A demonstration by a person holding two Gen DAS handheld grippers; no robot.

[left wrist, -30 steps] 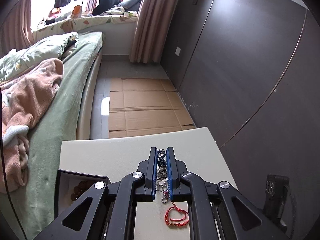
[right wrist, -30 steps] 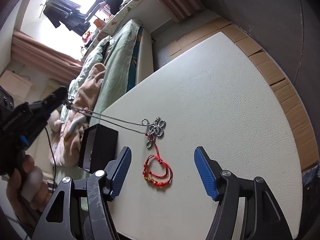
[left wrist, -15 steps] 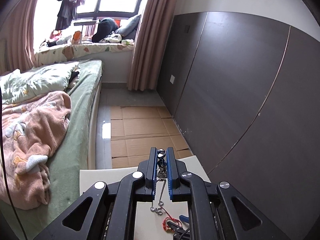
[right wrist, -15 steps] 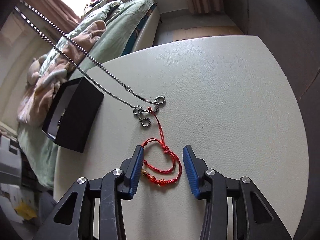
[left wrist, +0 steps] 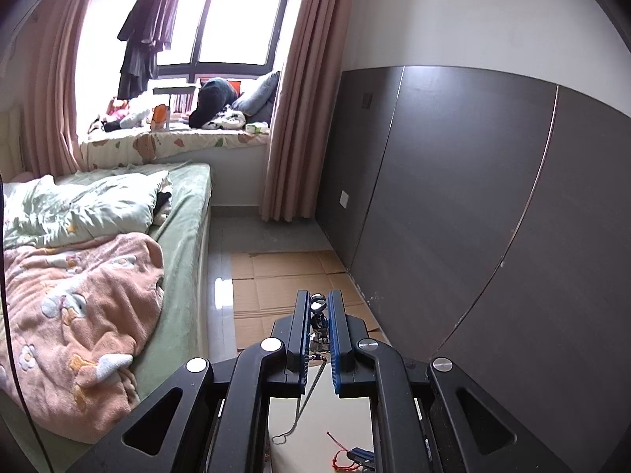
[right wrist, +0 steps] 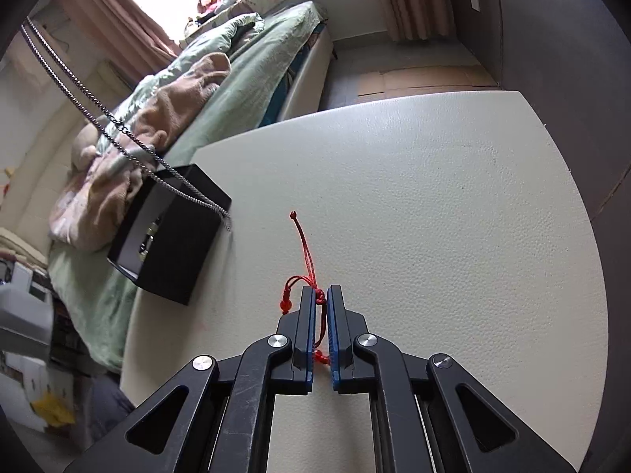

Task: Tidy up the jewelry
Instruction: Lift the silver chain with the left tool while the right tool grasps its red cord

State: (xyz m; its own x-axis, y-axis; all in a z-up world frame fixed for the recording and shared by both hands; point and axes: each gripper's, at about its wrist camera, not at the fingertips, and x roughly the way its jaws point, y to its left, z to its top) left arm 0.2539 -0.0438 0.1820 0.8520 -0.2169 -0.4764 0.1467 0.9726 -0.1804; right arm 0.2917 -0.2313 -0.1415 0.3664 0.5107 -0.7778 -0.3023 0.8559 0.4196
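Nearby, the black box (right wrist: pixel 169 232) stands beside the red bracelet (right wrist: pixel 305 264).

Left wrist view looks high across the bedroom; right wrist view sits low over the white table (right wrist: pixel 434 197), shared below.

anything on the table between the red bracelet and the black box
Nothing visible. The right gripper is shut on the red bracelet, and only bare table lies between it and the black box.
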